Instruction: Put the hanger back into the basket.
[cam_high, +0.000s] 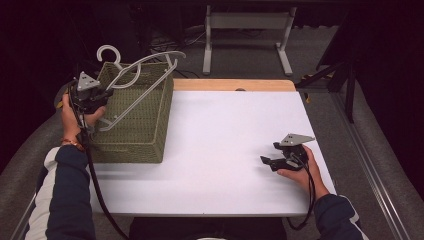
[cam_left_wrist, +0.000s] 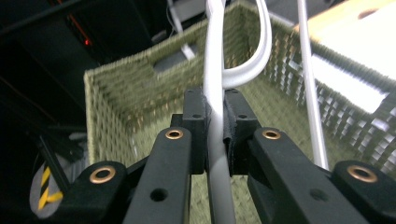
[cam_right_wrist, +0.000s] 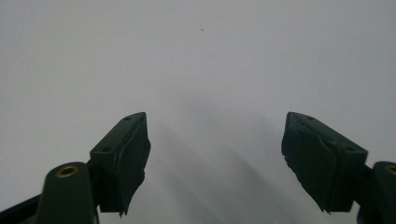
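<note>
The left gripper (cam_high: 102, 93) clamps a white hanger (cam_high: 134, 82) over the green basket (cam_high: 145, 130), ready for lowering in; the right gripper (cam_high: 272, 161) rests wide open, empty.

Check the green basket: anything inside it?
The white hanger hangs over and partly into the green woven basket, clamped by the left gripper. The basket floor in the left gripper view looks bare; the jaws and near wall hide part of it.

Smooth glossy white plastic hanger (cam_high: 141, 80), rough woven olive basket (cam_high: 145, 125), matt white counter (cam_high: 225, 150) with a wood-look far edge.
</note>
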